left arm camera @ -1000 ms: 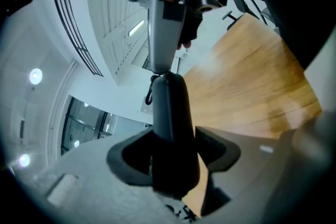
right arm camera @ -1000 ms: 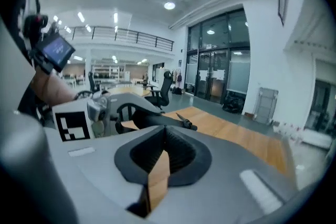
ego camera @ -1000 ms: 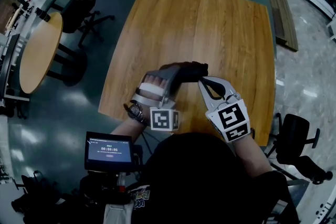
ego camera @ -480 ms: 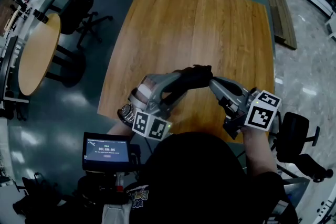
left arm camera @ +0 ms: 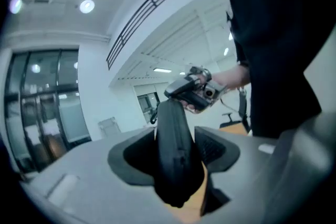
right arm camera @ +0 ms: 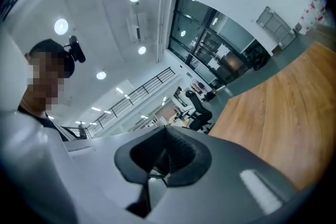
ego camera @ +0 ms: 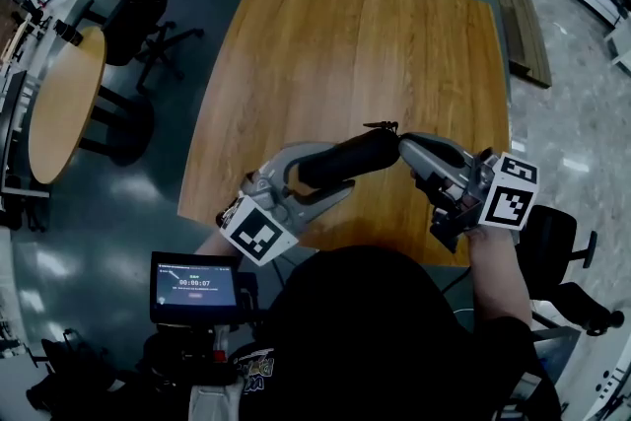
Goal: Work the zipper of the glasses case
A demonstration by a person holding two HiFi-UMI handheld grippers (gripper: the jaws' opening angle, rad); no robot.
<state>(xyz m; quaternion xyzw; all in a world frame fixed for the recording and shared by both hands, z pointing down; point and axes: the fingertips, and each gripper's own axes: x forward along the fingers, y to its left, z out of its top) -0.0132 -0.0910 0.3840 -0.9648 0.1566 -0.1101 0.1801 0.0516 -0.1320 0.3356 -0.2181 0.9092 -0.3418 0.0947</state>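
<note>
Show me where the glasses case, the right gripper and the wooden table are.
glasses case (ego camera: 347,159), head view, middle of its black shell.
right gripper (ego camera: 403,145), head view, tips of its shut jaws.
wooden table (ego camera: 355,44), head view, bare part of top.

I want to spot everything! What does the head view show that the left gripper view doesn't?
Only the head view: a round side table, a small screen and the marker cube on the left gripper. Only the left gripper view: ceiling lights and tall windows. Both: the black glasses case clamped in the left gripper, with the right gripper at its far end.
</note>
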